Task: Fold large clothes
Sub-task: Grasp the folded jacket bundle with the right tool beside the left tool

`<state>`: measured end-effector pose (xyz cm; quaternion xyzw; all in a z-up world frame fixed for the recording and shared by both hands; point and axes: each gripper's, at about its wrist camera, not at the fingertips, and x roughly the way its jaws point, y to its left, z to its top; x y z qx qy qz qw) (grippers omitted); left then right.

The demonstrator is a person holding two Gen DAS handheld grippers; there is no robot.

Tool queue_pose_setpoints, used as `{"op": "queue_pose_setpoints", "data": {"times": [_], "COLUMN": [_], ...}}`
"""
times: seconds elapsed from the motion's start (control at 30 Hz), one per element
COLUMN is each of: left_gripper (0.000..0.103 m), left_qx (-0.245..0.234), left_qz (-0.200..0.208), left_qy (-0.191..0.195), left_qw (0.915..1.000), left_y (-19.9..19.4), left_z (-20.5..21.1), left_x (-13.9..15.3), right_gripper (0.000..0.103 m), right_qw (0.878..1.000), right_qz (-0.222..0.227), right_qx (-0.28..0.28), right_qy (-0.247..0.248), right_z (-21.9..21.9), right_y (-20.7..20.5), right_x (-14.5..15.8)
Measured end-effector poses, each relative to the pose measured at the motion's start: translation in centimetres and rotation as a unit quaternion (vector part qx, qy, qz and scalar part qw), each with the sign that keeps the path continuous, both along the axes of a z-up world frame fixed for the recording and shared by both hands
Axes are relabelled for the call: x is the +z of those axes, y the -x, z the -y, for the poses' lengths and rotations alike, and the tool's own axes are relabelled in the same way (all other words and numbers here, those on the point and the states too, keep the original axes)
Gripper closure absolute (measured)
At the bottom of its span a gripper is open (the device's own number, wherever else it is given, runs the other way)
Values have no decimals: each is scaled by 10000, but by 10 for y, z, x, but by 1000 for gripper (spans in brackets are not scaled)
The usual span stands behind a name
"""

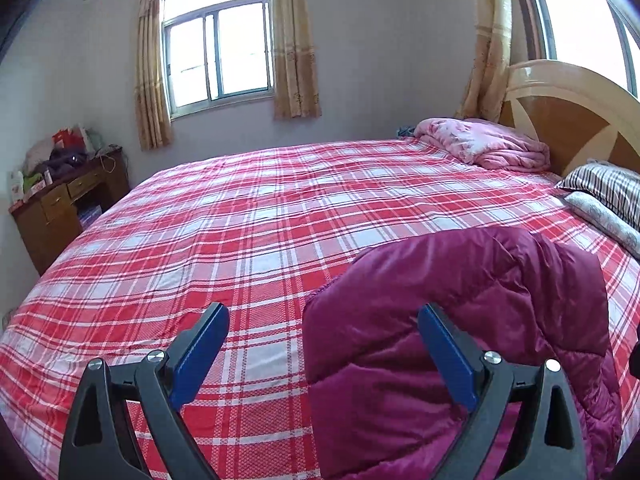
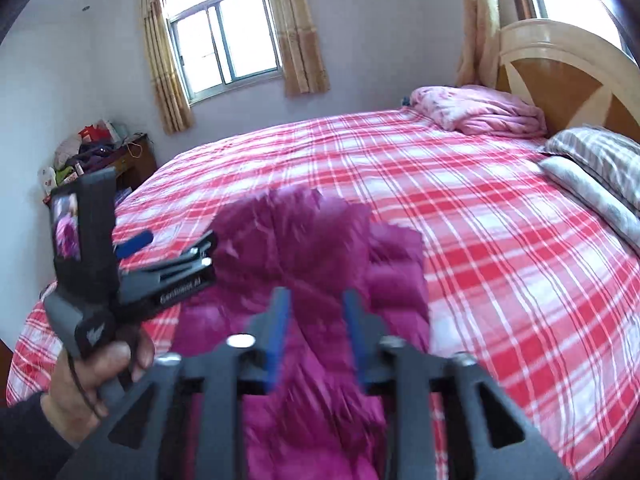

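A magenta quilted puffer jacket (image 1: pixel 460 300) lies bunched on the red plaid bed sheet (image 1: pixel 240 220). In the left wrist view my left gripper (image 1: pixel 326 344) stands open wide. Its right finger is over the jacket's near left edge and its left finger is over bare sheet. In the right wrist view the jacket (image 2: pixel 312 248) stretches away from the camera, blurred by motion. My right gripper (image 2: pixel 317 332) hovers over its middle with the blue pads apart and pressing on nothing. The left gripper (image 2: pixel 172 246) shows at the jacket's left edge, held by a person's hand (image 2: pixel 92 372).
A folded pink quilt (image 1: pixel 484 144) and striped pillows (image 1: pixel 608 188) lie by the wooden headboard (image 1: pixel 572 120) at the right. A cluttered wooden desk (image 1: pixel 60 204) stands left of the bed under a curtained window (image 1: pixel 218 48). Bare sheet stretches beyond the jacket.
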<state>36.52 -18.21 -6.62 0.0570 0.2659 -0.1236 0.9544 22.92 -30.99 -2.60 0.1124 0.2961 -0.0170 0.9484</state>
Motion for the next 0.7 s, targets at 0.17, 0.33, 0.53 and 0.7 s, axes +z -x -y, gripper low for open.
{"op": "queue_pose_setpoints", "data": {"times": [0.17,0.33,0.53,0.7], "left_gripper": [7,7,7,4], "left_qx": [-1,-99,-90,-76], "left_qz": [-425,-406,-503,-513], "left_qy": [93,-483,-915,-912], "left_qw": [9991,9980,9945,9945], "left_y": [-9,0,-5,-8], "left_z": [2,35,57,57], "left_x": [-8,-28,-51,-63], "right_gripper": [82,86,88,88], "right_qw": [9992,9977,9970,9971], "right_qz": [-385,-620,-616,-573], "right_qx": [40,-269,-417,-469], "right_qy": [-92,-97,-197,-197], "right_z": [4,24,36,35], "right_y": [-38,-28,-26,-29], "right_x": [-30,-67,-76,-86]}}
